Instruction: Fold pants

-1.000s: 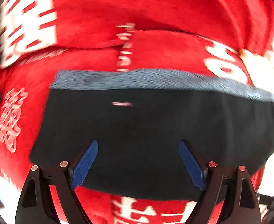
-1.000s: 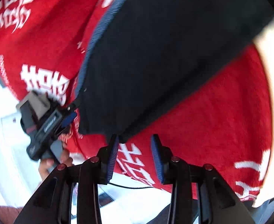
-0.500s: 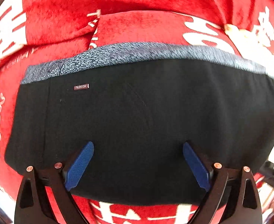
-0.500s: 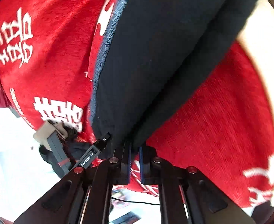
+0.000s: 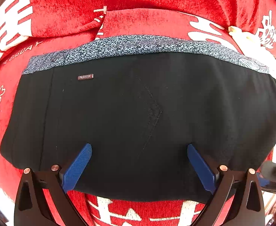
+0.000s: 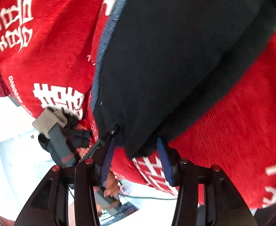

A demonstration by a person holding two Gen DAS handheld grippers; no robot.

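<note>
Folded black pants [image 5: 138, 113] lie flat on a red cloth, with their grey speckled waistband [image 5: 138, 45] on the far side and a small "FASHION" label [image 5: 85, 76] at the upper left. My left gripper [image 5: 139, 146] hovers open over the near part of the pants, with its blue pads [image 5: 77, 167] wide apart. In the right wrist view the pants [image 6: 175, 66] run up and to the right. My right gripper [image 6: 136, 141] is open, and the near corner of the pants [image 6: 136, 146] lies loose between its fingers.
The red cloth [image 5: 147, 3] with white characters covers the whole surface and bunches into folds beyond the waistband. In the right wrist view the left gripper's body [image 6: 59, 141] and a hand [image 6: 109, 186] show at lower left, over a white floor [image 6: 12, 150].
The right gripper closed on the pants' corner half a second ago and has now opened. The left gripper stayed open and came closer over the pants.
</note>
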